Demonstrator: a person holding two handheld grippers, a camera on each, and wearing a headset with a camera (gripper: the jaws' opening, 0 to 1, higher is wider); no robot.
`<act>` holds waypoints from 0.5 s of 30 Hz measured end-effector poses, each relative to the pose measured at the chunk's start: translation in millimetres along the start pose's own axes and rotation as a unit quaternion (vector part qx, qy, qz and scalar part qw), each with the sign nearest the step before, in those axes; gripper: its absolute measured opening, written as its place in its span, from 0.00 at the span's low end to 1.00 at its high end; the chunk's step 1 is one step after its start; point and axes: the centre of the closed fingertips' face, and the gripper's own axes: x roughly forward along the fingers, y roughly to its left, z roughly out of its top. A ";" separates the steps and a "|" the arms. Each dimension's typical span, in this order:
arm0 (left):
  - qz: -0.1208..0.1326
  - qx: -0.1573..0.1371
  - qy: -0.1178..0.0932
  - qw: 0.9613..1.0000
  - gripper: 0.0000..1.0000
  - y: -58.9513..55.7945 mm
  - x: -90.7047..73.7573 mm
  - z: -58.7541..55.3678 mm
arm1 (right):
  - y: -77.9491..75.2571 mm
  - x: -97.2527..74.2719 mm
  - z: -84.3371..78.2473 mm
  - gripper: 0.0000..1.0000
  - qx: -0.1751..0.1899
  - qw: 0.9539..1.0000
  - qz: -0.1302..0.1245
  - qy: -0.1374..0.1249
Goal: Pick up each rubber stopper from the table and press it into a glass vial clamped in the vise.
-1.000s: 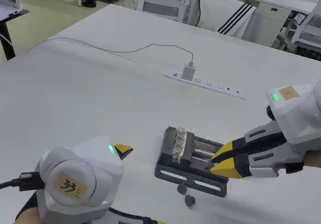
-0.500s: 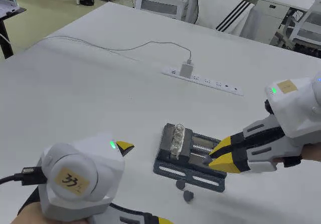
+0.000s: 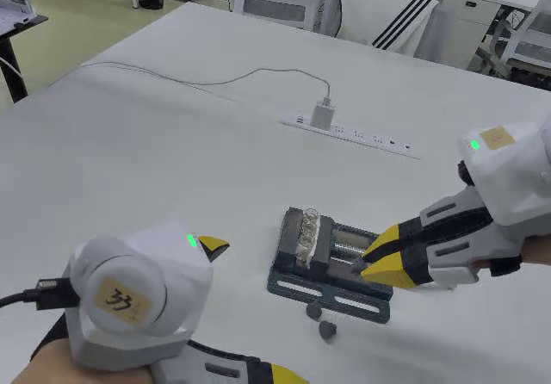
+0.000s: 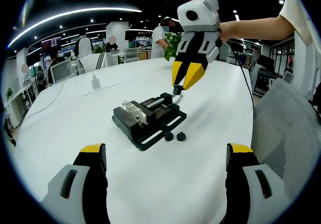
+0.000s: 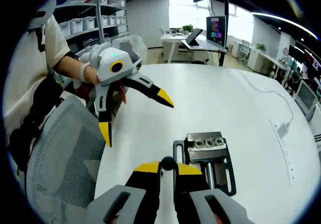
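A small black vise (image 3: 330, 274) on the white table clamps a row of glass vials (image 3: 307, 229). Two dark rubber stoppers (image 3: 314, 312) (image 3: 327, 330) lie just in front of it. My right gripper (image 3: 360, 268) hovers over the vise's screw end, shut on a third stopper (image 5: 168, 163), with the vials (image 5: 205, 142) just ahead of its jaws. My left gripper (image 3: 250, 311) is low at the near left, open and holding nothing. From the left gripper (image 4: 165, 153), I see the vise (image 4: 150, 117), the two loose stoppers (image 4: 169, 136) (image 4: 181, 136) and the right gripper (image 4: 178, 89) above them.
A white power strip (image 3: 362, 136) with a plugged charger and a cable trailing left lies beyond the vise. Chairs, one with a striped jacket (image 3: 383, 18), stand at the table's far edge. A grey mesh chair (image 4: 286, 133) is near me.
The head camera has shifted a little. My right gripper has risen slightly over the vise's screw end, still holding the stopper. The left gripper has barely moved.
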 end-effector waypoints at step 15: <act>-0.009 0.006 0.001 1.000 0.99 -6.2 -1.7 4.3 | 1.0 -8.7 -1.7 0.05 -0.004 1.000 -0.009 0.006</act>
